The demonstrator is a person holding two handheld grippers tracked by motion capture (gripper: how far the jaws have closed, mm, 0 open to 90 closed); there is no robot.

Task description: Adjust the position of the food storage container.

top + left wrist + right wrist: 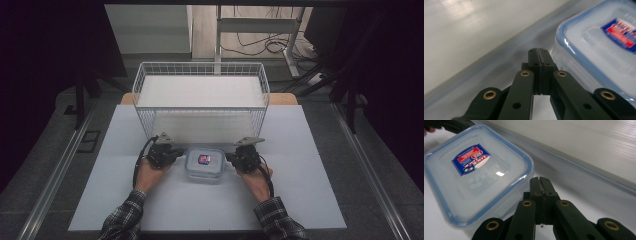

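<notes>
Plastic box (204, 164) between closed claws.

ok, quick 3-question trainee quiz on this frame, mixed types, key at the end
1. True or false: the left hand-held gripper has its jaws pressed together.
2. The container lies: A) inside the wire basket; B) on the table between both grippers; C) on the floor.
3. Fill in: the container's lid has a ___ rim.

Key: 1 true. 2 B; the right hand-held gripper, jaws also together, flanks its other side. 3 blue.
</notes>
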